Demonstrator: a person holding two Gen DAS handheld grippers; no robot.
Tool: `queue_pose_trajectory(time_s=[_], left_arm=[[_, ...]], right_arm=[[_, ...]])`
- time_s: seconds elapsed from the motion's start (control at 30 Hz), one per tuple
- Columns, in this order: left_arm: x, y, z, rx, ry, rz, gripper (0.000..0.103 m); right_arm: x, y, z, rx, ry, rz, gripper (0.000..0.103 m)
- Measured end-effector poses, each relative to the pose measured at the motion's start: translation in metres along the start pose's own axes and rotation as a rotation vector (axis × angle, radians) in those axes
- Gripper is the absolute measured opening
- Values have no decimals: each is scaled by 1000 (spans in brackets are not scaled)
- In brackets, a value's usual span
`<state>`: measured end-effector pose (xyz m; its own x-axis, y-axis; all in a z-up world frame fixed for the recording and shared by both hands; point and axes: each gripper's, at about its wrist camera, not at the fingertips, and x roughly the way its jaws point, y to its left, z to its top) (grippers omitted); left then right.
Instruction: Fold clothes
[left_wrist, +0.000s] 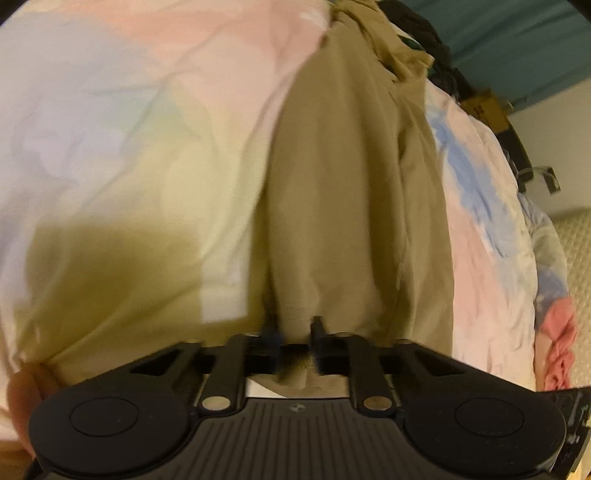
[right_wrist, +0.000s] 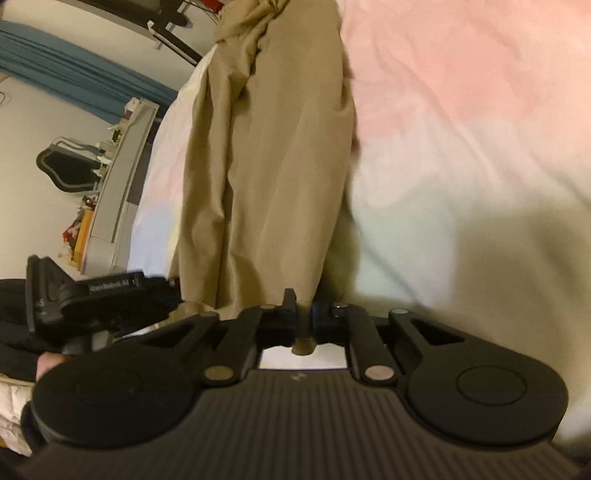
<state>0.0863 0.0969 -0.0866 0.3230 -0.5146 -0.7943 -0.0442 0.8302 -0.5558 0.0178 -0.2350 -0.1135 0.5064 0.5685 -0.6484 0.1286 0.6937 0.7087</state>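
Note:
A long khaki garment (left_wrist: 351, 192) hangs stretched away from me over a pastel tie-dye bedspread (left_wrist: 129, 147). My left gripper (left_wrist: 295, 332) is shut on its near edge, with cloth bunched between the fingers. In the right wrist view the same khaki garment (right_wrist: 266, 166) runs up the middle, and my right gripper (right_wrist: 303, 310) is shut on a pinched fold of its near edge. The left gripper's body (right_wrist: 96, 299) shows at the left of the right wrist view, close beside the right one. The garment's far end is crumpled at the top.
The bedspread (right_wrist: 461, 129) fills most of both views. A teal curtain (left_wrist: 517, 48) and dark clothing (left_wrist: 432, 40) lie beyond the bed. A grey shelf unit (right_wrist: 118, 177) with clutter and a black-framed mirror (right_wrist: 66, 170) stand at the left of the right wrist view.

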Motion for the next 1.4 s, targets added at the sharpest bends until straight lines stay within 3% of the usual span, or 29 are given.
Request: queue_pose_trajectory(time_s=[0.13, 0.3, 0.43, 0.67, 0.8, 0.93, 1.13, 1.2, 1.4], left_arm=[[-31, 4, 4, -82, -78, -160, 5], [-84, -17, 18, -109, -198, -307, 4], [-127, -39, 16, -69, -275, -356, 4], [-197, -31, -48, -9, -283, -388, 3], [-203, -18, -85, -23, -240, -376, 4], [-190, -20, -78, -15, -245, -342, 4], [-160, -59, -1, 55, -308, -241, 4], [-145, -69, 29, 68, -334, -226, 4], [-89, -107, 95, 204, -444, -80, 4]], right_arm=[[-33, 10, 10, 26, -96, 49, 9], [-90, 57, 31, -49, -243, 120, 9], [-131, 83, 38, -117, -321, 139, 9], [-177, 85, -5, -178, -343, 147, 9], [-189, 63, -45, -153, -310, 133, 9], [-180, 58, -40, -106, -322, 154, 9], [-151, 69, 23, -130, -396, 144, 9], [-137, 75, 50, -153, -430, 115, 9], [-75, 70, 125, -175, -487, 23, 9]])
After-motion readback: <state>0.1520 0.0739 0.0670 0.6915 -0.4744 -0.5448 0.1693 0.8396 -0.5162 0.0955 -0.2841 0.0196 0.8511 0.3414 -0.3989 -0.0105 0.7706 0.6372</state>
